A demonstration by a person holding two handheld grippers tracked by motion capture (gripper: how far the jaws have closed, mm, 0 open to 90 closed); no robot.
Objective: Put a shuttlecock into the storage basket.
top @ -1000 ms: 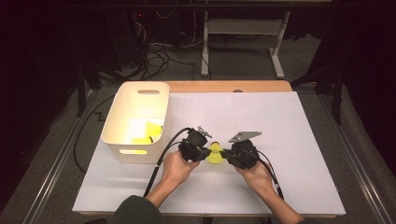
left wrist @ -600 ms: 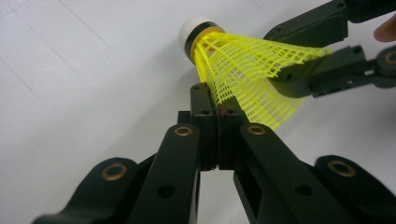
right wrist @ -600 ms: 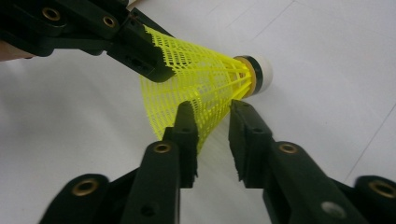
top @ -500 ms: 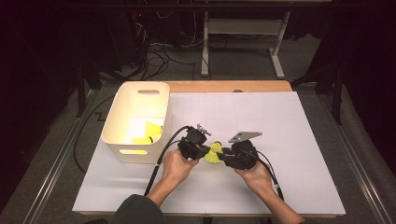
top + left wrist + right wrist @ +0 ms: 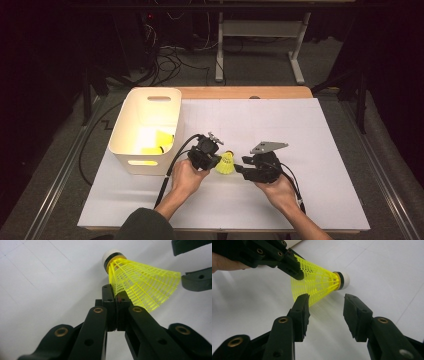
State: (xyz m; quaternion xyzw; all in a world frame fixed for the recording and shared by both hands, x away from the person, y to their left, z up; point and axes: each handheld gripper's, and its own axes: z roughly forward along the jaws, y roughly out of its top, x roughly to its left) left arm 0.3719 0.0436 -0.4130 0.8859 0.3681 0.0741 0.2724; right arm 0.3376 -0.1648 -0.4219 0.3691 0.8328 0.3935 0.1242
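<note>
The left gripper (image 5: 116, 302) pinches the yellow shuttlecock (image 5: 140, 281) by its skirt edge; the right gripper (image 5: 325, 315), jaws just opening, stands apart, holding nothing.

A yellow mesh-patterned shuttlecock (image 5: 140, 285) with a white tip and black band is seen; the bin (image 5: 131, 135) is cream, the table (image 5: 310, 130) white.

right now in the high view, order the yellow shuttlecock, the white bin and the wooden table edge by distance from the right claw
1. yellow shuttlecock, just left of the right claw.
2. white bin, farther left.
3. wooden table edge, along the far side.
</note>
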